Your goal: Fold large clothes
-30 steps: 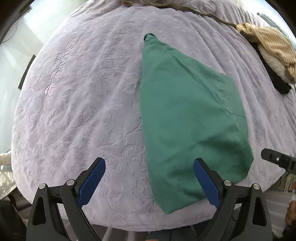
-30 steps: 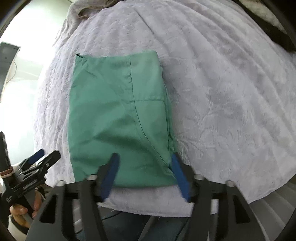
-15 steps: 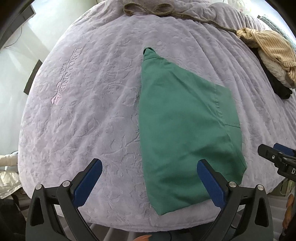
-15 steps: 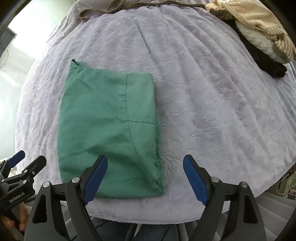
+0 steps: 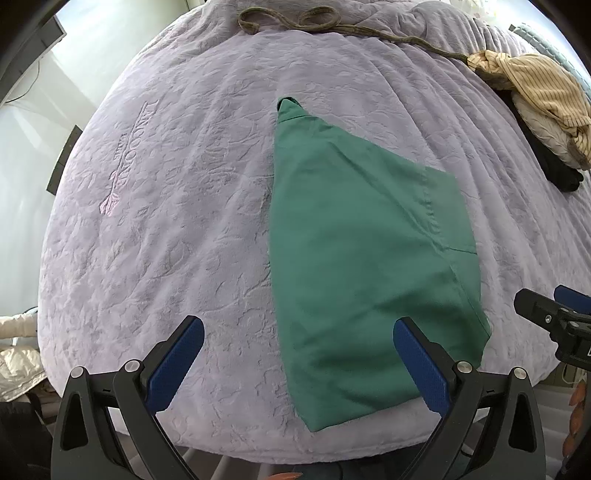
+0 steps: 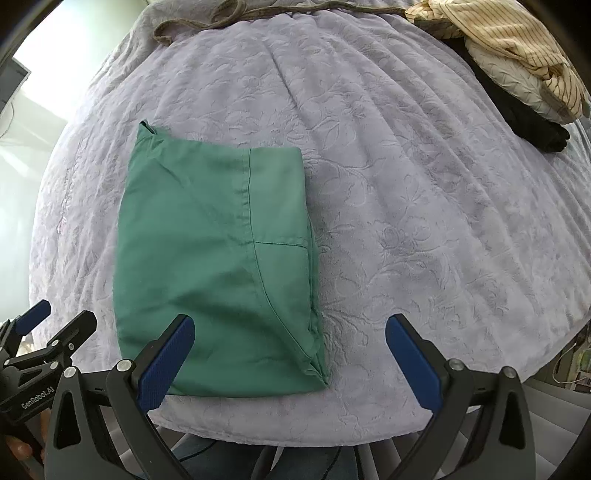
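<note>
Right wrist view | green garment (image 6: 214, 266) folded, ahead of wide-open empty right gripper (image 6: 290, 363) | left gripper (image 5: 299, 363) likewise gaping, empty | soft, light – pinch near corner edge

In the right wrist view, the folded garment (image 6: 218, 266) lies left of centre on the bedspread (image 6: 424, 229). A pile of clothes (image 6: 517, 70) sits at upper right, a cord (image 6: 229, 14) along the top edge.

The left gripper (image 6: 44, 325) has small white letters on its black side. They say "GenRobot.AI". The purple blanket (image 5: 177, 229) has raised letters pressed into it. They look like "LINCOONE", but they are hard to read.
</note>
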Available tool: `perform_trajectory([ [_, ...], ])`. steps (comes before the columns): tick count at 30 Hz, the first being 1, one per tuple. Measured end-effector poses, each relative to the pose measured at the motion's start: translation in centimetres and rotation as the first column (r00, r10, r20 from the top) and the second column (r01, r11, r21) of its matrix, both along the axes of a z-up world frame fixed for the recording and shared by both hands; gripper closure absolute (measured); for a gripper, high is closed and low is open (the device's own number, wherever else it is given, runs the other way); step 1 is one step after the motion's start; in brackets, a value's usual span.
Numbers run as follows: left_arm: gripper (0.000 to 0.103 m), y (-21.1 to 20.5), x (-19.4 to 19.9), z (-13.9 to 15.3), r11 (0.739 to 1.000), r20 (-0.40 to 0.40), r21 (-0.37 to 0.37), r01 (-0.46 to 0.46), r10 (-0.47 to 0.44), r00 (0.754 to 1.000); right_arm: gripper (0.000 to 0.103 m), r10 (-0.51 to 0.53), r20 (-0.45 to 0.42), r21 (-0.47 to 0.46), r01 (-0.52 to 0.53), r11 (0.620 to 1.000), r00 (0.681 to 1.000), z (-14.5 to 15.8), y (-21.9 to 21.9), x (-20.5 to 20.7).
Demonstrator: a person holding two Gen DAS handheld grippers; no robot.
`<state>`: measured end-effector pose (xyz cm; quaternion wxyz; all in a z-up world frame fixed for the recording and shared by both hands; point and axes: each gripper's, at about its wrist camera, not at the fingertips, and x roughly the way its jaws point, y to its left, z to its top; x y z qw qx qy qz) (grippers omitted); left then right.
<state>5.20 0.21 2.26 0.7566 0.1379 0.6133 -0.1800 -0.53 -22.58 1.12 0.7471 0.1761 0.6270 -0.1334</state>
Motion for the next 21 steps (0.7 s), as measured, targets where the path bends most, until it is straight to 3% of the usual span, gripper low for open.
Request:
perform_trajectory([
  [21, 0.0, -0.6, -0.28, 0.05, 1.0, 0.007, 0.006, 0.01, -0.01, 1.0, 0.0, 0.006, 0.002, -0.008, -0.006, 1.0, 1.0, 0.02, 0.01, 0.25],
])
